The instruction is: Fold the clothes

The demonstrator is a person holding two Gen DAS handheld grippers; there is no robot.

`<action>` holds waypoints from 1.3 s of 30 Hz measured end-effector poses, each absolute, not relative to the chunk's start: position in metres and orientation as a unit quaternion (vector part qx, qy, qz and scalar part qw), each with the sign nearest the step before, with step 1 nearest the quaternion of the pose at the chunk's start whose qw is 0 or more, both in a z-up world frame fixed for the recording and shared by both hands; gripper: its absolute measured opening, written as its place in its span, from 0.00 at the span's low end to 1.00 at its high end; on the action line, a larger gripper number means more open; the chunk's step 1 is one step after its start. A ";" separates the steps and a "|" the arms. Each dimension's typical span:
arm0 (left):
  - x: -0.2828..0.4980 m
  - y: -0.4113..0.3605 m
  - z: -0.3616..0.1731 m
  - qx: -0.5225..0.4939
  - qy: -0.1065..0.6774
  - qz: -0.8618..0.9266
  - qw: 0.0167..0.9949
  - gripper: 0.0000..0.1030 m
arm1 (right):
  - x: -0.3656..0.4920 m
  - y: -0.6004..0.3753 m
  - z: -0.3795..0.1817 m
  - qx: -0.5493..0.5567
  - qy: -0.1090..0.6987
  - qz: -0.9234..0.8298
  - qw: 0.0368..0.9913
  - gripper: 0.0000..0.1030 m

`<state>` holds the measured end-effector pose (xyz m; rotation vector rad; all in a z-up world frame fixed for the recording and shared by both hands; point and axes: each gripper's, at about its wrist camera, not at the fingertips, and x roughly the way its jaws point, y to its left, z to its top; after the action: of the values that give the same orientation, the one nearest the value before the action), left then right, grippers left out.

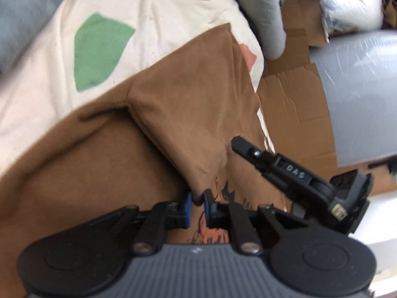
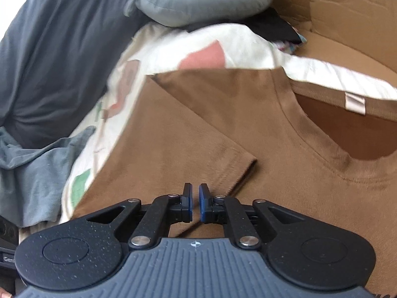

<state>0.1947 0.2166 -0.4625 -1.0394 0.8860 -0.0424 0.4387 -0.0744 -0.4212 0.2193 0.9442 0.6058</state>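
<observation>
Because both fisheye views are soft with blur, we cannot read the dark and orange print (image 1: 218, 223) on the brown T-shirt (image 1: 104, 164), which is half hidden behind the left gripper (image 1: 197, 200) low in the frame. Its blue pads (image 1: 188, 206) are pinched on a raised peak of the shirt's fabric, from which the cloth falls away in a fold toward the upper middle.

In the right wrist view the brown T-shirt (image 2: 273, 149) fills the centre and lower right, lying on a cream sheet (image 2: 248, 42) with pink and green patches. We see its ribbed neckline (image 2: 320, 149) open at the right, a pale neck tag (image 2: 354, 104) with no legible writing, and one sleeve (image 2: 206, 129) folded across the body. The right gripper (image 2: 196, 204) sits at lower centre with its blue pads (image 2: 204, 206) nearly together, a thin gap between them; whether any cloth is caught there we cannot tell.

In the left wrist view the other gripper (image 1: 285, 168) reaches in from the right, and we read "DAS" on its black finger. Cardboard (image 1: 297, 114) lies beyond the shirt, and a grey cushion (image 2: 203, 2) rests at upper centre, partly cut off.
</observation>
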 end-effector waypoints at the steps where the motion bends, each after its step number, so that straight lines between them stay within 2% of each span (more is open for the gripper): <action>1: 0.192 0.218 -0.457 -0.470 0.407 -0.017 0.783 0.11 | 0.436 -0.074 -0.418 0.099 0.442 0.297 0.841 0.05; 8: 0.193 0.228 -0.432 -0.410 0.369 0.019 0.834 0.12 | 0.419 -0.057 -0.407 0.081 0.430 0.341 0.832 0.05; 16: 0.215 0.247 -0.439 -0.354 0.371 0.070 0.856 0.12 | 0.406 -0.034 -0.427 0.065 0.451 0.353 0.817 0.05; 18: 0.213 0.251 -0.443 -0.339 0.378 0.080 0.858 0.10 | 0.403 -0.028 -0.431 0.061 0.456 0.350 0.816 0.05; 20: 0.211 0.255 -0.446 -0.325 0.384 0.090 0.860 0.03 | 0.398 -0.024 -0.432 0.064 0.459 0.354 0.812 0.05; 29: 0.215 0.243 -0.439 -0.262 0.399 0.103 0.873 0.03 | 0.375 -0.015 -0.428 0.000 0.466 0.384 0.797 0.06; 31: 0.212 0.238 -0.431 -0.250 0.398 0.096 0.878 0.07 | 0.372 -0.017 -0.423 -0.013 0.469 0.385 0.795 0.06; 33: 0.209 0.232 -0.424 -0.238 0.394 0.088 0.884 0.23 | 0.369 -0.019 -0.415 -0.026 0.469 0.386 0.794 0.07; 34: 0.209 0.229 -0.421 -0.230 0.393 0.084 0.886 0.25 | 0.369 -0.025 -0.410 -0.027 0.469 0.381 0.796 0.07; 36: 0.208 0.224 -0.415 -0.216 0.392 0.079 0.891 0.30 | 0.369 -0.036 -0.398 -0.027 0.470 0.371 0.801 0.20; 37: 0.208 0.223 -0.413 -0.217 0.394 0.079 0.890 0.32 | 0.369 -0.041 -0.392 -0.027 0.470 0.365 0.803 0.23; 39: 0.209 0.222 -0.409 -0.223 0.397 0.077 0.887 0.46 | 0.369 -0.052 -0.380 -0.028 0.471 0.355 0.808 0.27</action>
<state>0.2091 0.2224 -0.4092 -0.4634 0.8256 0.1611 0.3686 -0.0520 -0.3800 -0.0595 1.0065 0.7584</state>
